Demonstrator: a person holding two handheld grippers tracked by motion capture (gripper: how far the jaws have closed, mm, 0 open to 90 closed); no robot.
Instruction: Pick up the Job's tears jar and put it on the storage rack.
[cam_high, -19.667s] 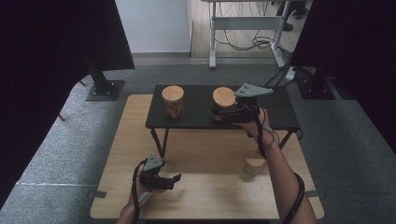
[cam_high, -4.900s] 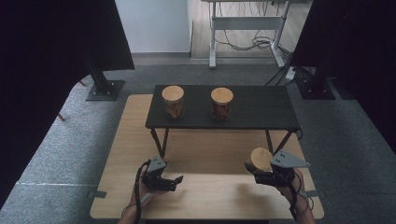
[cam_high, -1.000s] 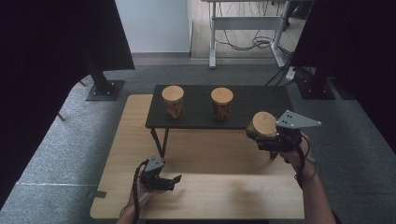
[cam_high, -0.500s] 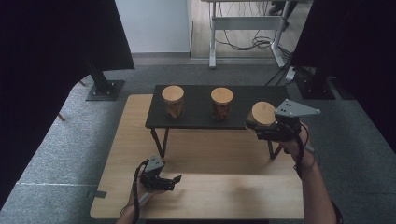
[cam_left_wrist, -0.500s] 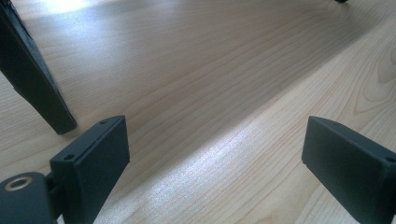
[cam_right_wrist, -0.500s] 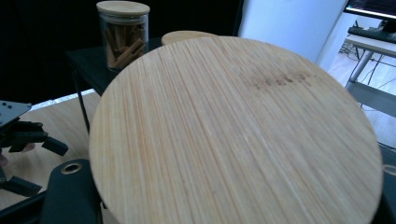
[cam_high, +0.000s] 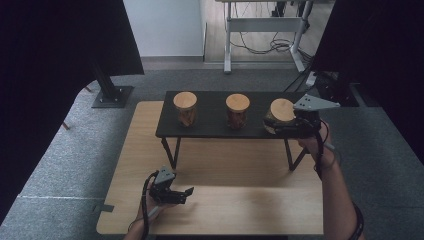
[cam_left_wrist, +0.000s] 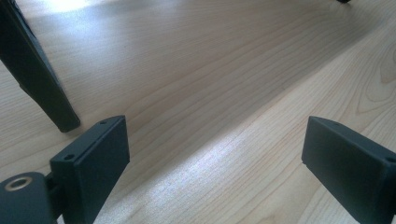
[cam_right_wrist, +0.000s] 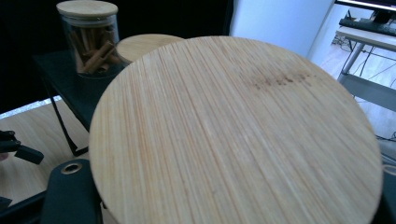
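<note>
Meanwhile the right gripper (cam_high: 292, 125), forearm outstretched toward one o'clock, clamps the jar (cam_high: 280, 115) at the shelf's (cam_high: 210, 127) right end; left gripper (cam_high: 176, 192) rests wide-jawed on the desk (cam_high: 240, 200).

From my station I look down on a light wooden tabletop with visible grain (cam_high: 235, 172), and on it stands a low black rectangular shelf on thin splayed legs (cam_high: 212, 125). Around the table lies grey speckled carpet (cam_high: 65, 160). Black curtains hang at the left (cam_high: 50, 60) and at the right (cam_high: 380, 50), the left one near a black floor stand with a flat square base (cam_high: 111, 95). Straight ahead I see a plain white wall panel (cam_high: 165, 27), and beside it a strip of wooden floor where a white metal desk frame (cam_high: 265, 22) stands over loose dark cables (cam_high: 267, 46). Soft light brightens the near part of the tabletop.
</note>
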